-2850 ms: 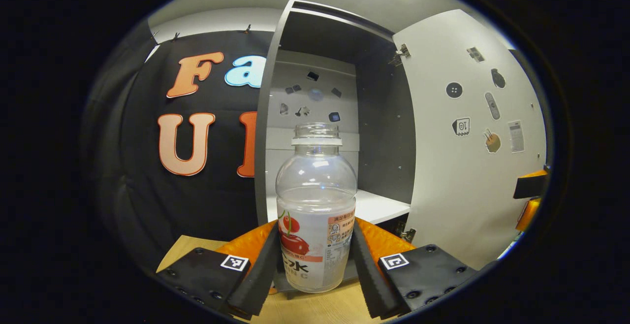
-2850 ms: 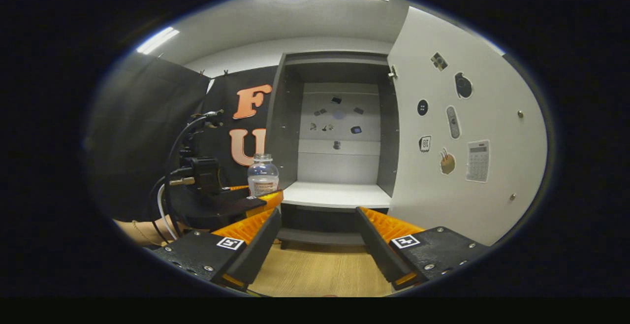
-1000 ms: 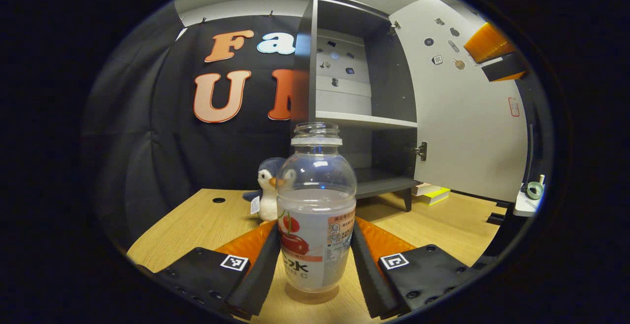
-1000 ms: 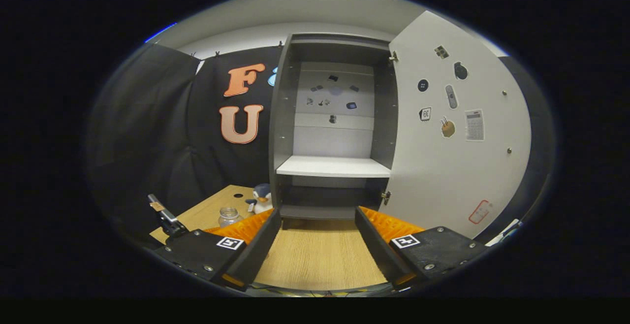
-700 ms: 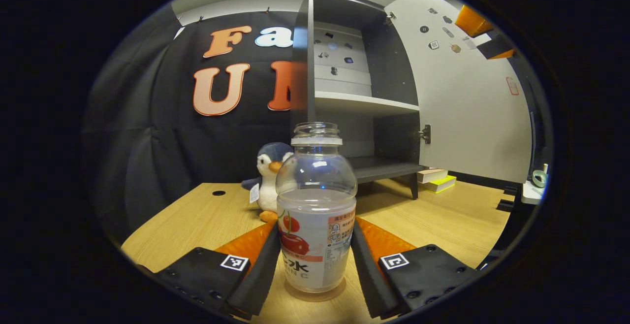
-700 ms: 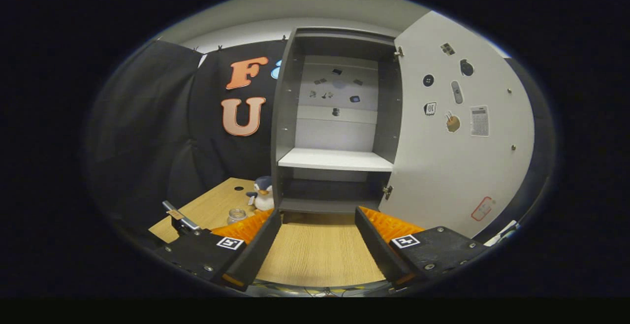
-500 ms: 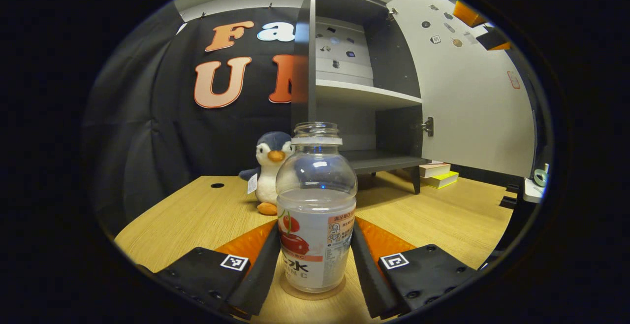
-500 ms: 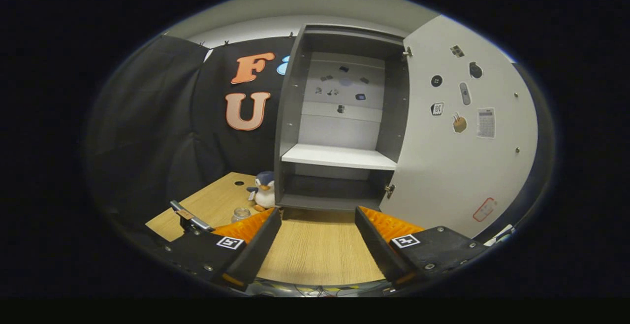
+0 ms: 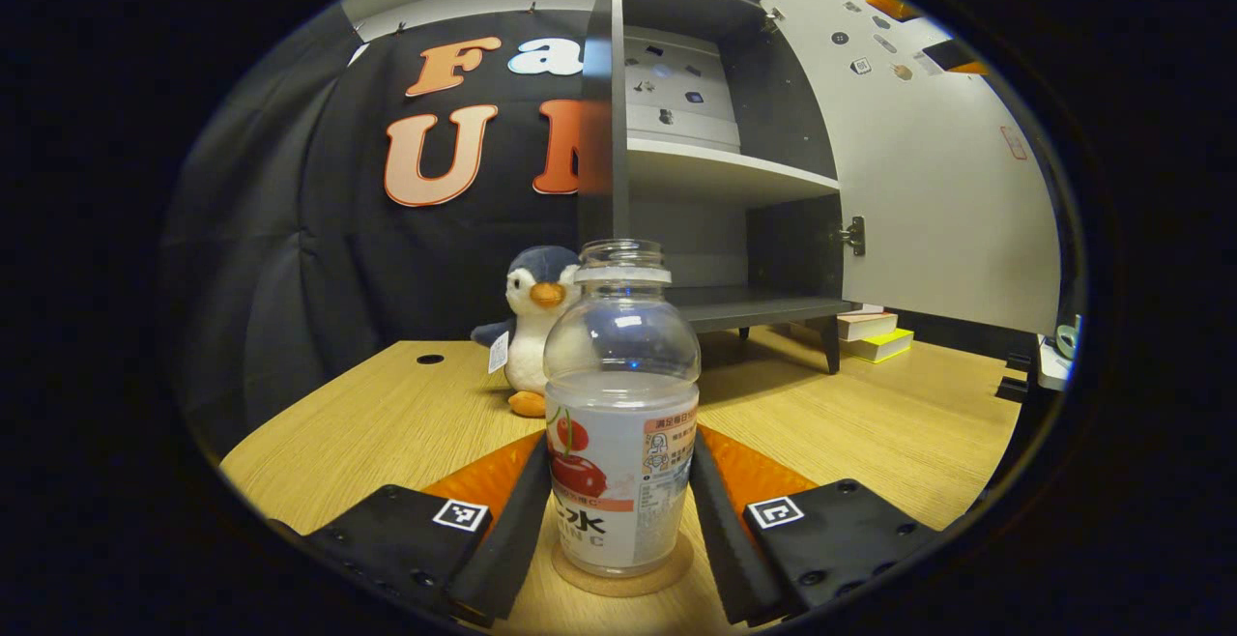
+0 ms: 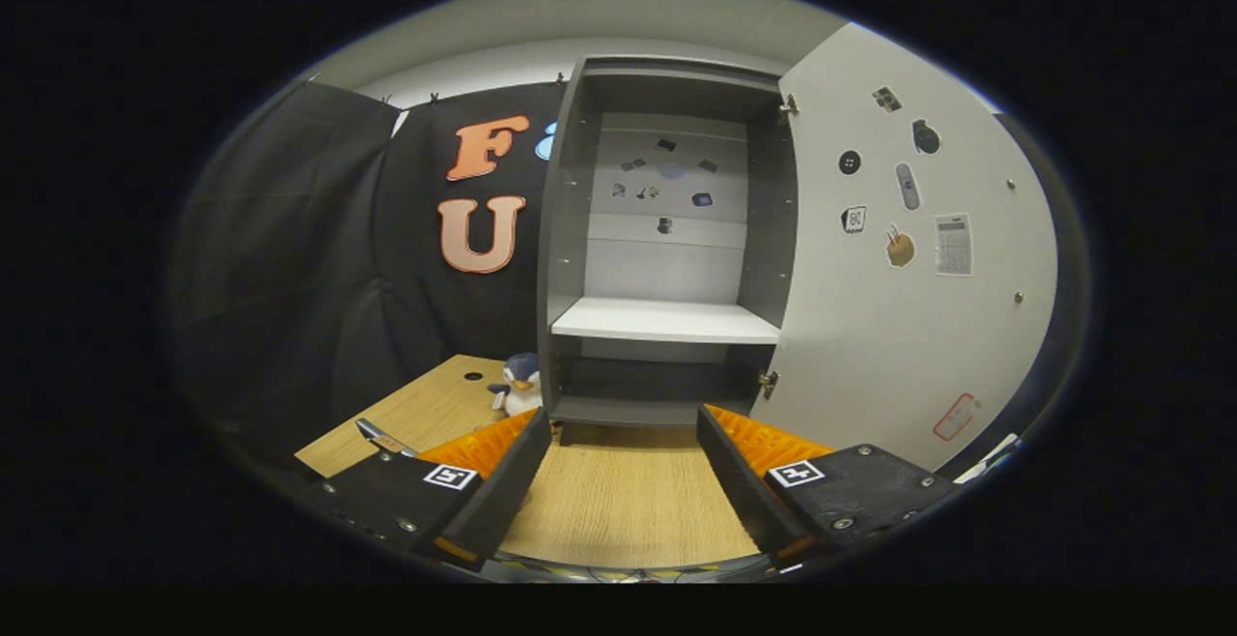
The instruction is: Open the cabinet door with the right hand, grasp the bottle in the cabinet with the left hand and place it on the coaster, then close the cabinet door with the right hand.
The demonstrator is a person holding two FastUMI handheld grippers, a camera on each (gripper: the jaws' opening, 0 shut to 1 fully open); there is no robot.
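Note:
A clear plastic bottle [image 9: 620, 423] with a fruit label and no cap stands upright on the round cork coaster [image 9: 623, 570] on the wooden table. My left gripper [image 9: 620, 452] is shut on the bottle's lower body, one finger pressing each side. The grey cabinet [image 10: 667, 259] is open, its white shelf [image 10: 667, 322] bare. The white cabinet door [image 10: 908, 278] is swung out to the right. My right gripper [image 10: 623, 419] stands open in front of the cabinet, with nothing between its fingers, and is seen high against the door [image 9: 923, 32] in the left gripper view.
A penguin plush [image 9: 536, 317] sits on the table [image 9: 387, 423] just behind and left of the bottle, beside the cabinet's left wall. Books [image 9: 870, 336] lie under the cabinet. A tape roll [image 9: 1063, 336] rests at the far right edge.
My left gripper has carried the bottle down from in front of the cabinet shelf onto the coaster. The right gripper stayed open and shifted only slightly before the cabinet.

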